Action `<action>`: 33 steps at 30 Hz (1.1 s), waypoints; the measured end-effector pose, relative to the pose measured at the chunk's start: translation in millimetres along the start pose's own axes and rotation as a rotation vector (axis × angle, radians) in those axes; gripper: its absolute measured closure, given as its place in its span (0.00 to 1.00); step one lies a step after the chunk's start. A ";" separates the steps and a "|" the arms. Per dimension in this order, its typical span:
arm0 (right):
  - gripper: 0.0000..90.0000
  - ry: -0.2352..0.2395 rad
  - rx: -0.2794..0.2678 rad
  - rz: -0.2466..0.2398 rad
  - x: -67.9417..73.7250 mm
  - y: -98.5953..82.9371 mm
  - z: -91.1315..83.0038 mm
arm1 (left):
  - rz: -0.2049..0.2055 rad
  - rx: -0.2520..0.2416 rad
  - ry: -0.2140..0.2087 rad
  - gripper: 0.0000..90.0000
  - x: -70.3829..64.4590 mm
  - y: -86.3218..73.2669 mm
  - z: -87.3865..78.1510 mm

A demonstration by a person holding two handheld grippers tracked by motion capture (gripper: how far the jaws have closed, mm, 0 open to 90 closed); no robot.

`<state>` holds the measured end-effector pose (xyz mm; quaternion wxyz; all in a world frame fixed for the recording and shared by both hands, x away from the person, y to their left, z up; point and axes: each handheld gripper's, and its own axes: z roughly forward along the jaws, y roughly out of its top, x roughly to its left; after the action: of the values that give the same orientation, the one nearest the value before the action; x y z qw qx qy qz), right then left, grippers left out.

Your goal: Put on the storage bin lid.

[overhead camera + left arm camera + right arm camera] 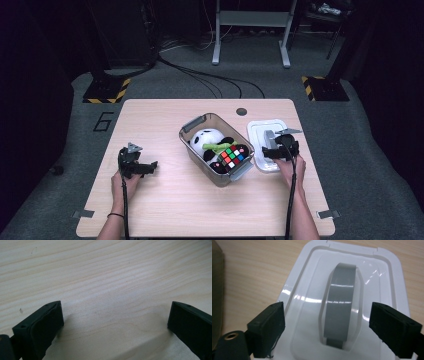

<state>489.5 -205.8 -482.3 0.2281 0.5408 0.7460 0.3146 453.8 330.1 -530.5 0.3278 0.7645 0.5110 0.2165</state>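
White lid (267, 145) lies flat on table (165, 200), just right of clear bin (192, 131), grey handle (339, 305) along its middle. Right gripper (327, 327) poised over lid's near end, jaws spread wide either side of handle, gripping nothing. Bin holds panda plush (205, 140) and colour cube (231, 156). Left gripper (142, 167) well left of bin, low over bare wood, jaws wide apart, empty.

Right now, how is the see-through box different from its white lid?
The clear bin stands deep and full of toys: a panda plush and a puzzle cube. The white lid lies flat beside it, with a grey handle, under the right tool. Both are rounded rectangles with grey parts.
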 end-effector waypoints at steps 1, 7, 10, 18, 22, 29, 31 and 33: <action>0.20 -0.014 -0.011 0.000 -0.6 1.2 2.2 | -0.001 0.000 0.001 0.00 -0.1 0.0 0.0; 0.42 -0.016 0.004 0.011 -4.8 8.0 15.6 | -0.004 -0.003 0.002 0.00 -0.3 0.0 0.2; 0.60 -0.038 0.028 0.013 -5.3 5.8 22.2 | 0.000 0.004 0.001 0.00 -0.1 0.1 -0.3; 0.74 -0.043 0.021 0.056 -12.9 1.9 16.9 | 0.002 0.002 -0.002 0.00 0.0 -0.1 -0.5; 0.75 -0.034 0.019 0.052 -14.7 0.7 11.4 | 0.002 0.002 -0.002 0.00 0.0 -0.1 -0.4; 0.75 -0.019 0.005 0.017 -11.0 2.2 -1.7 | 0.004 0.003 -0.002 0.00 -0.1 -0.2 -0.6; 0.75 -0.018 0.000 0.013 -11.1 2.7 -4.1 | 0.003 0.003 -0.002 0.00 -0.2 -0.2 -0.6; 0.75 -0.006 0.000 0.010 -12.2 3.7 -6.8 | 0.003 0.003 -0.002 0.00 -0.1 -0.2 -0.6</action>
<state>491.1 -218.1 -475.0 0.2287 0.5455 0.7426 0.3140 453.2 330.1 -530.2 0.3266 0.7661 0.5099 0.2154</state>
